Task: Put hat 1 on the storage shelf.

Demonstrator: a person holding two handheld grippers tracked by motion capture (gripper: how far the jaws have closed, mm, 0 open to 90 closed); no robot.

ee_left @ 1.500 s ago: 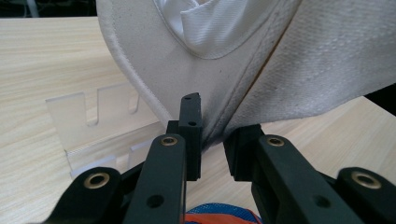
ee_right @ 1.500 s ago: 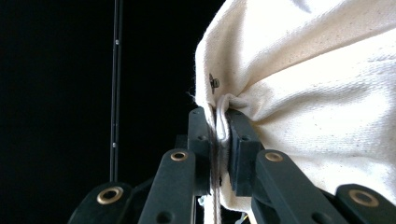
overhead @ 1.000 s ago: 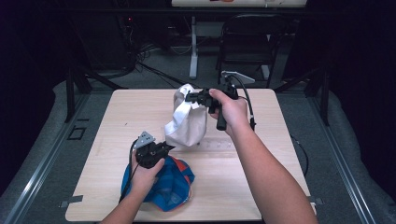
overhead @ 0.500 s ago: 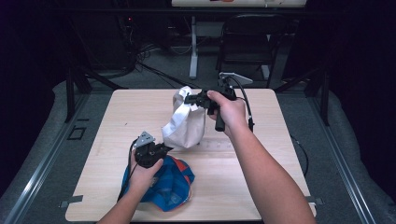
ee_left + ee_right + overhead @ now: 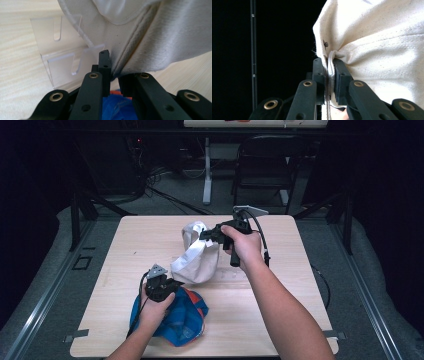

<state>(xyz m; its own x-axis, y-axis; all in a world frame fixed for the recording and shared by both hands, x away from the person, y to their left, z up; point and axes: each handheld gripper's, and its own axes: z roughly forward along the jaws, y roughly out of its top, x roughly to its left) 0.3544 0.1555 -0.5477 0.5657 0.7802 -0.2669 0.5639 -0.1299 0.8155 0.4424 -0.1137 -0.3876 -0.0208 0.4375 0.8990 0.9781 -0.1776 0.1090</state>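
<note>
In the high view the light falls from overhead onto the table (image 5: 280, 320), whose pale wood is bright and evenly lit, while the floor and room from nine round to three o'clock sink into near black; the picture is soft, with no hard shadows. The left gripper view is bright, the cream cloth (image 5: 160, 37) slightly blurred up close, with faint glare on a clear plastic piece (image 5: 62, 65) at nine o'clock. The right gripper view sets well-lit cloth against a black left half.

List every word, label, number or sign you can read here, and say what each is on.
None can be read: the white cloth bag, the blue and orange cloth, the clear plastic piece, the table and both grippers, left and right, carry no legible text.
</note>
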